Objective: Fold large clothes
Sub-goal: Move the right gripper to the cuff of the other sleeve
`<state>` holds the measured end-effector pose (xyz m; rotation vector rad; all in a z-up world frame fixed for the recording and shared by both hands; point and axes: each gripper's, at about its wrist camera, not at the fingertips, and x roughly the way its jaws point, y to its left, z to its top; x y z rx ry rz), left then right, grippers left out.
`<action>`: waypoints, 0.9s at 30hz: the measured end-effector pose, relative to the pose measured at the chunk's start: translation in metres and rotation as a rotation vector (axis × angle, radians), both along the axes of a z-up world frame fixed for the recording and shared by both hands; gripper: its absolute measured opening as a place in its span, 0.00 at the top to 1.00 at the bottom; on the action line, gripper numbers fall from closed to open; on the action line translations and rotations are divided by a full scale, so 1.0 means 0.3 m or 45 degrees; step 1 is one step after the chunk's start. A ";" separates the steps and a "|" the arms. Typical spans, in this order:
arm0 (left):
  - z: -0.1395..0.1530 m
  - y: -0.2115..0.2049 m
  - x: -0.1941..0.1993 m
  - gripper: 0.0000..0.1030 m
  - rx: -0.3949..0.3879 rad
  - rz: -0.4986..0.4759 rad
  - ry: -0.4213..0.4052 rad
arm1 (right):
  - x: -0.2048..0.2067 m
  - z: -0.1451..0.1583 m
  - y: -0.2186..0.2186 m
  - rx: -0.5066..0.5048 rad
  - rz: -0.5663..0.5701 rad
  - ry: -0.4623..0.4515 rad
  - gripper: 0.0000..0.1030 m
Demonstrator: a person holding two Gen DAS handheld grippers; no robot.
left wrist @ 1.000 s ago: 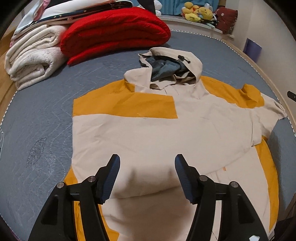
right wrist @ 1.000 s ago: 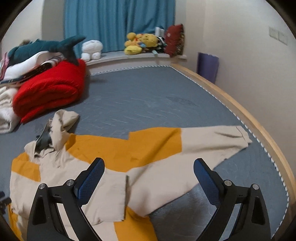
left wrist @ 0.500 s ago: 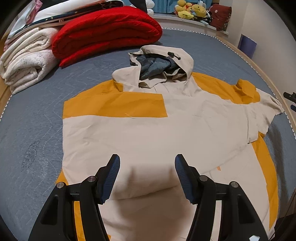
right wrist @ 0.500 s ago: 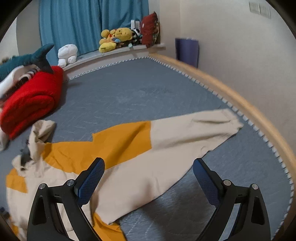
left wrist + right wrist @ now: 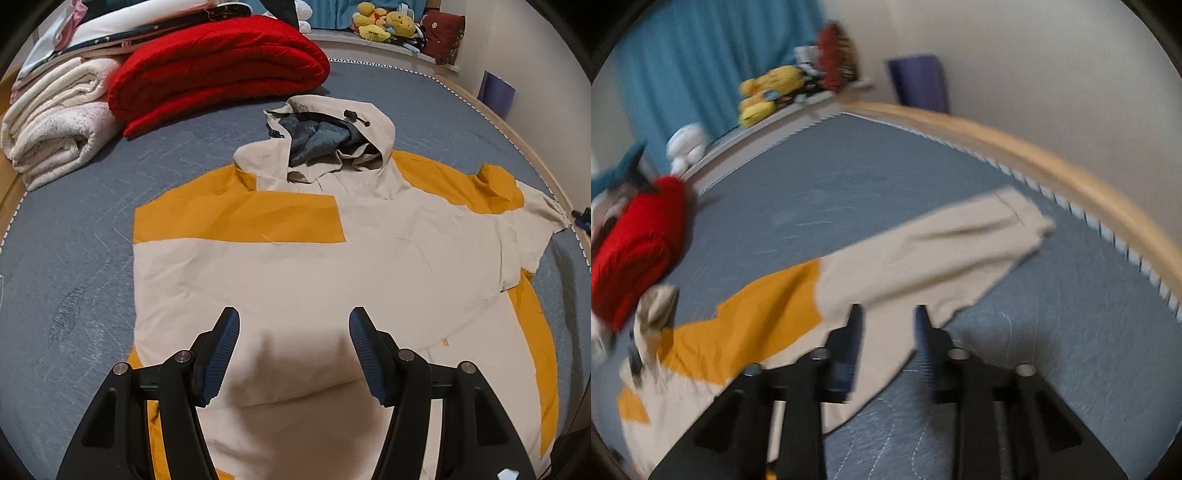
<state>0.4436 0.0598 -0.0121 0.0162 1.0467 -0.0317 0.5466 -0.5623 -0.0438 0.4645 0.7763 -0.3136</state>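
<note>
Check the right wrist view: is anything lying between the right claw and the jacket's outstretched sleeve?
Nothing visible does. The right claw hangs directly over the beige sleeve, its jaws just narrowed, with only bare grey mattress beside it. The frame is blurred, so whether the pads already touch the cloth cannot be told.

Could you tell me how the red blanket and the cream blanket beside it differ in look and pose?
The red blanket is bright, smooth and lies nearer the jacket's hood. The cream blanket is pale, fuzzy and sits by the bed's edge. Both are folded into thick bundles on the grey bed.
</note>
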 end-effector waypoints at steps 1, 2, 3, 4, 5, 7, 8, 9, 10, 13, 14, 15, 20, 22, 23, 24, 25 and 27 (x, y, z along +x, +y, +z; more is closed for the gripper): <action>-0.003 -0.001 0.001 0.43 -0.004 -0.001 0.003 | 0.003 -0.029 -0.036 0.055 -0.033 0.005 0.75; -0.005 -0.003 0.003 0.43 -0.003 -0.002 0.004 | 0.006 -0.051 -0.061 0.089 -0.055 0.014 0.75; -0.009 -0.005 0.005 0.43 0.002 -0.004 0.006 | 0.011 -0.081 -0.089 0.132 -0.081 0.023 0.75; -0.014 -0.005 0.008 0.43 0.006 -0.004 0.009 | 0.014 -0.110 -0.117 0.187 -0.106 0.018 0.75; -0.018 -0.005 0.010 0.43 0.006 -0.005 0.013 | 0.017 -0.134 -0.142 0.230 -0.123 0.012 0.75; -0.032 -0.002 0.017 0.43 0.006 -0.004 0.026 | 0.028 -0.179 -0.196 0.294 -0.162 0.000 0.74; -0.035 0.000 0.018 0.43 0.006 -0.002 0.029 | 0.035 -0.202 -0.230 0.321 -0.191 0.001 0.74; -0.040 0.004 0.023 0.43 0.003 0.002 0.034 | 0.044 -0.225 -0.260 0.358 -0.219 0.004 0.74; -0.044 0.007 0.025 0.43 0.001 0.006 0.036 | 0.050 -0.252 -0.295 0.406 -0.248 0.004 0.74; -0.056 0.012 0.032 0.43 0.009 0.003 0.046 | 0.049 -0.334 -0.382 0.481 -0.353 -0.002 0.74; -0.058 0.013 0.033 0.43 0.014 -0.002 0.047 | 0.054 -0.359 -0.400 0.487 -0.371 0.010 0.74; -0.060 0.013 0.035 0.43 0.022 -0.006 0.046 | 0.063 -0.393 -0.421 0.509 -0.381 0.028 0.74; -0.064 0.030 0.046 0.43 0.012 0.016 0.044 | 0.107 -0.436 -0.491 0.626 -0.366 -0.078 0.72; -0.066 0.031 0.048 0.43 0.007 0.011 0.045 | 0.126 -0.445 -0.516 0.658 -0.379 -0.097 0.72; -0.066 0.028 0.047 0.43 0.012 0.006 0.043 | 0.132 -0.446 -0.525 0.665 -0.391 -0.106 0.72; -0.065 0.026 0.047 0.43 0.018 0.001 0.042 | 0.140 -0.451 -0.534 0.676 -0.406 -0.115 0.72; -0.063 0.027 0.047 0.43 0.020 -0.002 0.040 | 0.149 -0.452 -0.538 0.678 -0.415 -0.119 0.72; -0.059 0.032 0.050 0.43 0.012 0.004 0.038 | 0.161 -0.441 -0.529 0.638 -0.413 -0.101 0.72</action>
